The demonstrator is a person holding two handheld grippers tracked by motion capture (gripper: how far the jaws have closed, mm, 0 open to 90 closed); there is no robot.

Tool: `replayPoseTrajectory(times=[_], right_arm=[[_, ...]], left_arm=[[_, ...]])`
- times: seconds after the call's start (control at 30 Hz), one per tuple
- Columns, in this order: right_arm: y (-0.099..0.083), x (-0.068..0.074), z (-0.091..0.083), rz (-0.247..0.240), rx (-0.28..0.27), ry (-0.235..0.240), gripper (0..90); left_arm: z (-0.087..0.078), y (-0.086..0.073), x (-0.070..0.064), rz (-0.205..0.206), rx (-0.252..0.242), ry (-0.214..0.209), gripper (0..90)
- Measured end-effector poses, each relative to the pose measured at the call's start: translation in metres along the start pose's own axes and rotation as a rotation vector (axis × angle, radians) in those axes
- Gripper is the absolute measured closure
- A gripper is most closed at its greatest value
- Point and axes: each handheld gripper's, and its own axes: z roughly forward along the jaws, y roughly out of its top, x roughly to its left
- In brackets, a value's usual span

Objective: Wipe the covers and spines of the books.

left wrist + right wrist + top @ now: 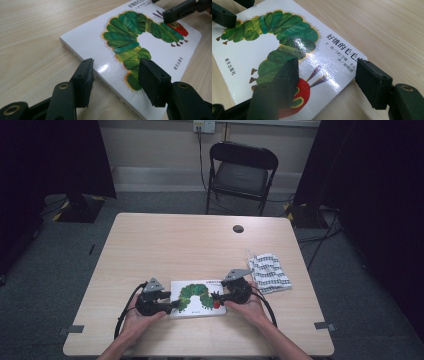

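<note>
A white picture book with a green caterpillar on its cover lies flat near the table's front edge. My left gripper is at its left end and my right gripper at its right end. In the left gripper view the gripper is open and straddles the book's spine corner, one jaw off the cover and one above it. My right gripper is open too, one jaw over the caterpillar's red head on the book, the other past the book's edge. Neither holds anything.
A folded black-and-white patterned cloth lies right of the book. The wooden table has a cable hole at the back. A black folding chair stands behind the table. Dark curtains hang on both sides.
</note>
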Motion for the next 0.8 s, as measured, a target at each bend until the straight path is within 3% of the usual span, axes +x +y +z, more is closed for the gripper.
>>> replayPoseTrajectory(times=[0.37,0.8], right_arm=[[0.000,-0.007,0.003,0.034,-0.008,0.025,35.2],[0.009,-0.020,0.011,0.031,-0.004,0.049,39.8]], left_arm=[[-0.005,-0.003,-0.006,0.010,0.026,-0.012,46.8],[-0.008,-0.006,-0.013,0.012,0.040,-0.058,46.9]])
